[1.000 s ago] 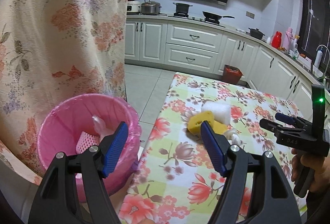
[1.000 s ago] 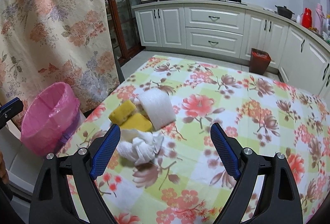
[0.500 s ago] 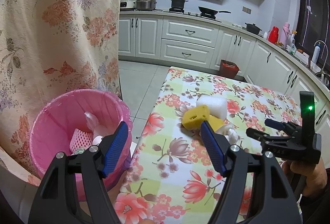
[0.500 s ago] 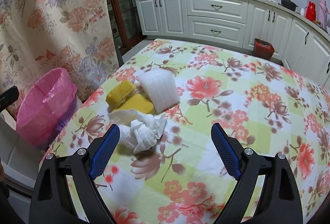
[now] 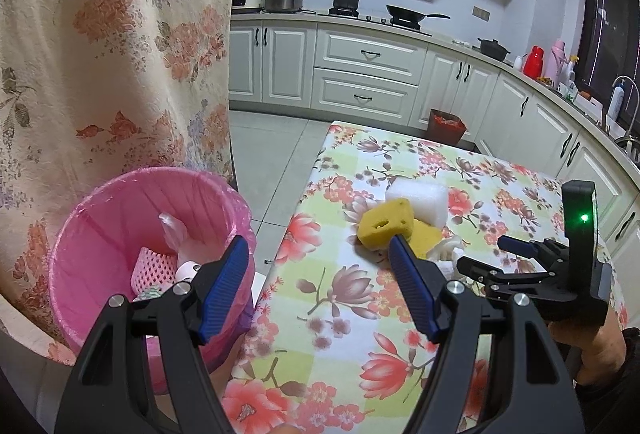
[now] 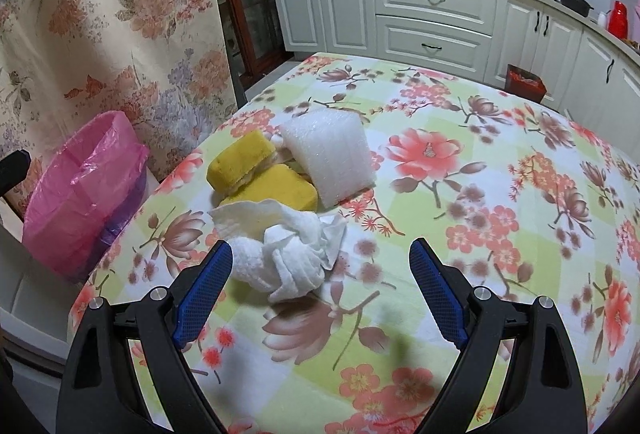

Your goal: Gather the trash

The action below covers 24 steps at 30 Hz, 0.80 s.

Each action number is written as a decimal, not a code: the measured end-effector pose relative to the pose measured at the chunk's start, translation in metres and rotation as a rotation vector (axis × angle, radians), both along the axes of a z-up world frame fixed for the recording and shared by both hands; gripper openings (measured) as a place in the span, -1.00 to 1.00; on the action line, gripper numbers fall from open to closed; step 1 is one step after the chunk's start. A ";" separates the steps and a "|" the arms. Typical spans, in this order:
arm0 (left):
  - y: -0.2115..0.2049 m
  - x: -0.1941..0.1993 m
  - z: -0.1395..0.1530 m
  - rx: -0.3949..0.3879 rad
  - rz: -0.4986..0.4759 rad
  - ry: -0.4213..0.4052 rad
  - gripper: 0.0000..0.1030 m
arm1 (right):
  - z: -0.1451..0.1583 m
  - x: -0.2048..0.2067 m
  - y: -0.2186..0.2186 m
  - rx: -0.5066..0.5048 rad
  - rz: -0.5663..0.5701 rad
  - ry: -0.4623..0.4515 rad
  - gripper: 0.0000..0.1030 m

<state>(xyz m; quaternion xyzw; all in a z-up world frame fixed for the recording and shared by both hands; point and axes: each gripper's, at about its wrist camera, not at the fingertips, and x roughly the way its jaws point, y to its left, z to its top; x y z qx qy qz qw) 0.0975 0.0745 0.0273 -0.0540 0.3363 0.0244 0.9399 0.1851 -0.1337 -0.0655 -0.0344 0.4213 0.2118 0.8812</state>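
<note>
A crumpled white paper towel (image 6: 286, 246) lies on the floral tablecloth (image 6: 500, 218). Behind it sit two yellow sponges (image 6: 260, 174) and a white foam pad (image 6: 332, 158). My right gripper (image 6: 320, 290) is open and empty, just short of the towel, with the towel between its blue fingers. My left gripper (image 5: 316, 286) is open and empty above the table's left edge. A pink-lined trash bin (image 5: 132, 234) beside the table holds a pink foam net and white wrappers. The sponges (image 5: 386, 224) and foam pad (image 5: 420, 198) also show in the left wrist view, as does the right gripper (image 5: 484, 258).
A floral curtain (image 5: 100, 54) hangs behind the bin. White kitchen cabinets (image 5: 368, 74) and a stove line the far wall. A small red bin (image 5: 448, 126) stands on the floor beyond the table. The pink bin (image 6: 80, 190) shows left of the table in the right wrist view.
My right gripper has moved forward and down, closer to the paper towel. My left gripper has drawn back and risen a little from the bin. Both stay open.
</note>
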 end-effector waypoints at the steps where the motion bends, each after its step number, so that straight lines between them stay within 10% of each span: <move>1: -0.001 0.002 -0.001 -0.001 -0.002 0.003 0.36 | -0.002 0.001 0.001 -0.001 0.002 0.003 0.64; 14: -0.008 0.021 -0.013 0.000 -0.022 0.029 0.36 | -0.020 0.013 0.010 -0.009 0.035 0.044 0.50; 24: -0.018 0.035 -0.023 -0.012 -0.043 0.054 0.36 | -0.024 0.012 0.009 0.021 0.083 0.075 -0.26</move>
